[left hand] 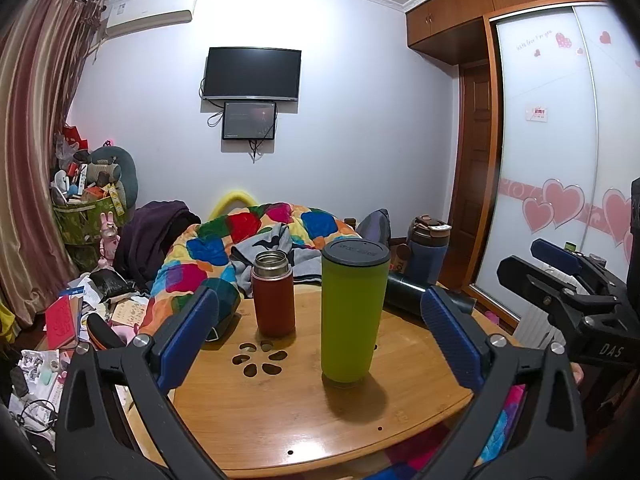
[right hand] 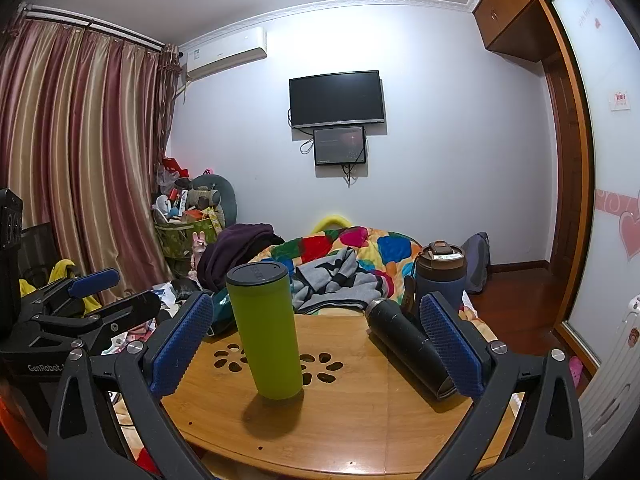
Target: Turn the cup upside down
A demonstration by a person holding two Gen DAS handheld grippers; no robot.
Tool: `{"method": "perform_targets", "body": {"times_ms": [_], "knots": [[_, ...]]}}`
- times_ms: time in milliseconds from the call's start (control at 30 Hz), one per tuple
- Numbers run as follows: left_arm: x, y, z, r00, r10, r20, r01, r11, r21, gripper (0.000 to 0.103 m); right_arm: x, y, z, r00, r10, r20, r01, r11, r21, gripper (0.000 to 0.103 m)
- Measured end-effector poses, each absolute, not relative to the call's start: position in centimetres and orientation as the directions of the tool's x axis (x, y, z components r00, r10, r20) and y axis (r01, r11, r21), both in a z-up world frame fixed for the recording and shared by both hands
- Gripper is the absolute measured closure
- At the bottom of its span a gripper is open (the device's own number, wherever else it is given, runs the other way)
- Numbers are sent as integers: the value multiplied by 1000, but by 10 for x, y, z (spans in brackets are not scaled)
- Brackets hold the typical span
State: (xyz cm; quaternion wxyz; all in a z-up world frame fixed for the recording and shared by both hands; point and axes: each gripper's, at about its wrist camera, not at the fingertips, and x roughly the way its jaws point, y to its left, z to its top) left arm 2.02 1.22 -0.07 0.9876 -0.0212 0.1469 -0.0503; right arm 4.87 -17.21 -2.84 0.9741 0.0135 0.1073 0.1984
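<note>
Fingers: both the left gripper [left hand: 320, 340] and the right gripper [right hand: 316, 344] are spread wide and grasp nothing.
Cup place: green cup [left hand: 352, 312] stands at frame centre on the wooden bench [left hand: 280, 420], free between the fingers.
Cup axis: long axis vertical, dark lid on top.
Handling: probably stiff, smooth, a little slippery; I would grip the middle of the wall.
Neighbours: red flask [left hand: 273, 294] behind on the left; black bottle [right hand: 408, 344] lying at right.

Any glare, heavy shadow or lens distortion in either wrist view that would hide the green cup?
Left wrist view: ceiling light blows out the upper wall, yet the green cup is sharp, its soft shadow falling toward the camera on the wooden table. Right wrist view: similar wall glare, fisheye bending at the edges and dark corners; nothing hides the cup.
</note>
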Motion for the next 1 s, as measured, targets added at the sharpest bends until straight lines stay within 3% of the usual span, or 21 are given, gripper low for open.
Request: {"method": "perform_targets", "body": {"times_ms": [1000], "knots": [[22,8,0,948,-116,-297,102,993,-63,0,49,-173,-32,896,393,-204,-385,919,79,0]]}}
